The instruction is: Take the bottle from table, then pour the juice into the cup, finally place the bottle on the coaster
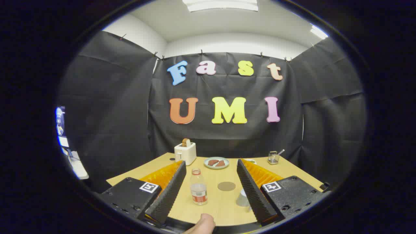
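Fingertip [202, 223] nearest — tongs [211, 167] level, spread wide, bottle [198, 190] between.

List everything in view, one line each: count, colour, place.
bottle: one, clear with a red label, upright on the table between the open fingers
coaster: one, brown, beyond the bottle
cup: one, pale, against the right finger
plate: one, pale, holding brown pieces, far side
toaster: one, white, bread in its slot, far side
wire basket: one, metal, far corner
table: one, light wood
gripper: one, open, holding nothing
fingertip: one, behind the gripper
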Action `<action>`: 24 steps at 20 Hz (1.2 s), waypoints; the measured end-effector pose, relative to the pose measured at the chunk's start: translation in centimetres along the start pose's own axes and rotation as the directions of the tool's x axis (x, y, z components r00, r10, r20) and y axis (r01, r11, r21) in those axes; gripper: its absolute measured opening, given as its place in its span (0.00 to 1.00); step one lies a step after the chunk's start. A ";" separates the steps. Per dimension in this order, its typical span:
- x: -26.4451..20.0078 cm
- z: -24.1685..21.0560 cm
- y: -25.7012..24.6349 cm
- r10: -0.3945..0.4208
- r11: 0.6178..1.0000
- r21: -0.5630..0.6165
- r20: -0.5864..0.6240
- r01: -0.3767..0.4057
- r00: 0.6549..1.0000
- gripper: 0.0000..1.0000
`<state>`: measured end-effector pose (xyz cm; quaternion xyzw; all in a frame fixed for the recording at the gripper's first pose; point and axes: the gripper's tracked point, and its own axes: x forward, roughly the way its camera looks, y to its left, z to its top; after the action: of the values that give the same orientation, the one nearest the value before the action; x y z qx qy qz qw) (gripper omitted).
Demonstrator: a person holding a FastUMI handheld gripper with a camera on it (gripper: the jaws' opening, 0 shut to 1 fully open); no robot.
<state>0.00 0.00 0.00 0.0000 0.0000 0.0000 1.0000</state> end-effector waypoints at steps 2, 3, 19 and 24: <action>0.0 -0.1 0.4 -0.003 1.000 -0.003 -0.001 0.003 1.000 1.00; 0.1 -0.3 0.8 0.001 1.000 -0.010 -0.007 -0.001 1.000 1.00; 2.4 -3.2 1.5 -0.004 0.999 0.042 -0.026 0.005 1.000 1.00; 3.9 -6.6 2.2 -0.014 0.998 0.054 -0.041 0.016 0.999 1.00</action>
<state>3.91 2.21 -6.62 0.0273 0.0205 -0.0076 0.9994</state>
